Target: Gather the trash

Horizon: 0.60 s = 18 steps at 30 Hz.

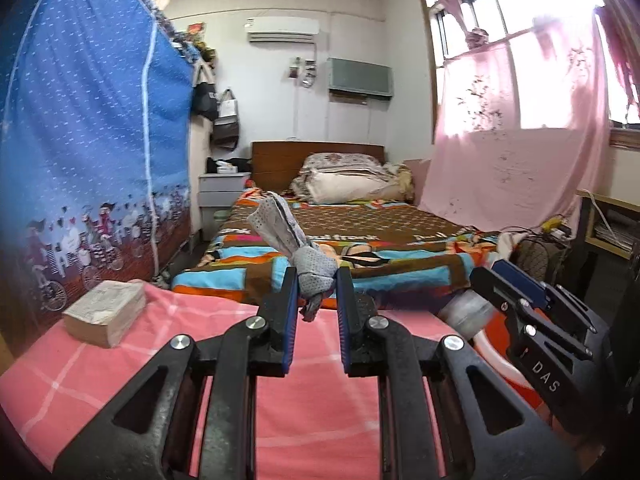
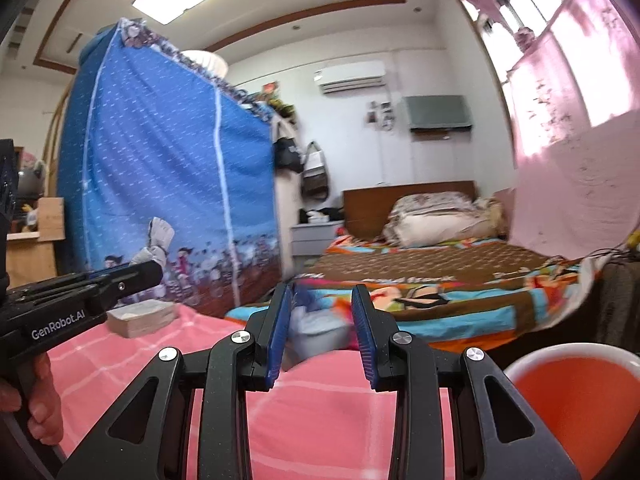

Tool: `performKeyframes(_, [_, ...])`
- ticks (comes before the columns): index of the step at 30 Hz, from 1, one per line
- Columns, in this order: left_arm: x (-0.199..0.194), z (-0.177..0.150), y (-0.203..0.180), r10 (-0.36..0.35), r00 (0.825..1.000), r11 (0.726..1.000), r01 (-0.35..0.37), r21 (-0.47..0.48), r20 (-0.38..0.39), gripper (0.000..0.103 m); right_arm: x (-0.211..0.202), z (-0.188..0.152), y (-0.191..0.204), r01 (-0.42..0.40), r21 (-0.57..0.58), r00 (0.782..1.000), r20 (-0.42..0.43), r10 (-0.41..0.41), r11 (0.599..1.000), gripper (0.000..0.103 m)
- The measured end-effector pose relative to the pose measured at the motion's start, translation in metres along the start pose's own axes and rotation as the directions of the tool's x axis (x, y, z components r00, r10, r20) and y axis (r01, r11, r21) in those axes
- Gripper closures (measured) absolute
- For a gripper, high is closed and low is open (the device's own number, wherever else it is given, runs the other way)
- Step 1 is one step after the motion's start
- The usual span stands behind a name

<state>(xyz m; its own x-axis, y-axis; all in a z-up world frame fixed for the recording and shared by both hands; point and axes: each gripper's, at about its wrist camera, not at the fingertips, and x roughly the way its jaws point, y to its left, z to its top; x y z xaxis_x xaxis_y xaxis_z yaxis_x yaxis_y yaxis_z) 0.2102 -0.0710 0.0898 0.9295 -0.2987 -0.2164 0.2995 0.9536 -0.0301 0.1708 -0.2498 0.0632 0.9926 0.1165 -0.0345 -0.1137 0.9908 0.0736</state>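
A bed [image 1: 352, 236] with a patterned cover and a wooden headboard [image 1: 288, 160] is seen against white walls. An air conditioner [image 1: 282, 29] is mounted high on the far wall. Daylight is filtered through pink curtains [image 1: 516, 140] at the window. A blue printed cloth [image 1: 100, 128] is hung beside a grey nightstand [image 1: 220, 190].

Two handheld grippers are held side by side, both pointing roughly level. The left gripper [image 1: 317, 284] has its two blue-padded fingers closed on a crumpled grey wad [image 1: 310, 270] that sticks up above them. The right gripper [image 2: 322, 322] has its fingers closed on a blurred pale object [image 2: 316, 330]. A hand [image 2: 34, 404] wraps the left gripper's handle.
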Motion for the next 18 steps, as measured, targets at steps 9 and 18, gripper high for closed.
performKeyframes(9, [0.016, -0.013, -0.031, -0.06, 0.991, 0.998, 0.06, 0.0, -0.12, 0.082, 0.006, -0.014, -0.039, -0.013, 0.065, 0.984, -0.179, 0.025, 0.998, 0.074])
performKeyframes(18, [0.027, -0.042, -0.01, -0.047, 0.942, 0.995, 0.017, -0.095, -0.332, 0.082, 0.029, -0.035, -0.044, -0.111, 0.11, 0.919, -0.366, 0.145, 0.988, 0.053])
